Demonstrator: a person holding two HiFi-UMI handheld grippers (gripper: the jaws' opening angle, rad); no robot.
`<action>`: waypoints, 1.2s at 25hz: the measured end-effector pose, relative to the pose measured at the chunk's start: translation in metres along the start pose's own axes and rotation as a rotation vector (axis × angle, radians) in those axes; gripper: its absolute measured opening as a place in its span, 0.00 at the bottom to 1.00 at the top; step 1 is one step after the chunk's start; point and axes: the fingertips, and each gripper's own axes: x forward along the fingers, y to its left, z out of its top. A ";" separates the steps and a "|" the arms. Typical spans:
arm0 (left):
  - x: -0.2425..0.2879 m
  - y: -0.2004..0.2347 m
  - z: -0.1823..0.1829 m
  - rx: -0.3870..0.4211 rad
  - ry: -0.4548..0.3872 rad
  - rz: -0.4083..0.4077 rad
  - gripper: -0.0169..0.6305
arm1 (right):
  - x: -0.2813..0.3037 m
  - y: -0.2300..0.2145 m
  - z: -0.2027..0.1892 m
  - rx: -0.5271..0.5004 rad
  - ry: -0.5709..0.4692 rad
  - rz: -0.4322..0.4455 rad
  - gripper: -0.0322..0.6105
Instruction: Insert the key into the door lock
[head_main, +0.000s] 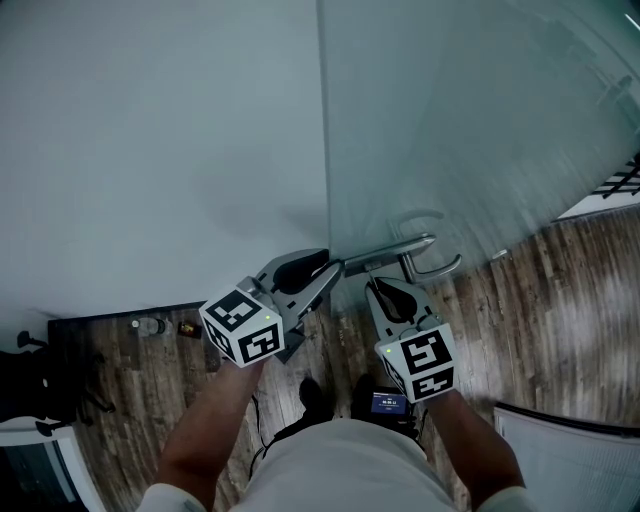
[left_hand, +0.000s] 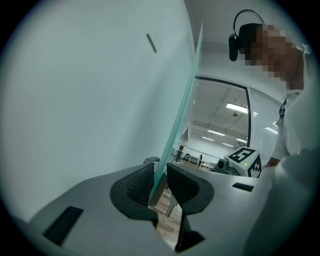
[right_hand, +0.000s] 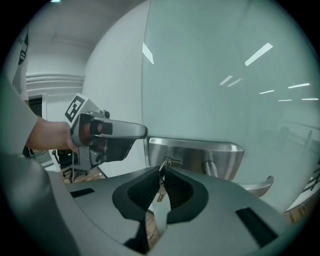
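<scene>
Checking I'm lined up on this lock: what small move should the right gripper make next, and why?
Probably ease the right gripper straight forward. Its jaws are shut on the key, whose tip sits at the keyhole in the lock plate but does not look fully inserted. The left gripper grips the glass door by its edge, steadying it.

Plain pale wall (head_main: 150, 140) fills view ahead of me. Grey-brown wood-plank floor (head_main: 560, 330) beneath me. Dark strip (head_main: 100, 320) along wall foot. Off to side, bright open hall, ceiling strip lights (left_hand: 235, 106) lit.
</scene>
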 end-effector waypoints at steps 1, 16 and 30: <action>0.000 0.000 0.000 -0.002 0.000 -0.003 0.17 | 0.001 0.000 0.000 0.001 0.000 -0.001 0.09; 0.001 0.002 -0.003 -0.019 -0.009 -0.002 0.17 | 0.005 -0.002 -0.001 0.000 -0.002 -0.001 0.09; -0.002 0.000 0.008 -0.013 -0.014 0.009 0.17 | 0.002 0.000 0.008 -0.003 -0.007 -0.007 0.09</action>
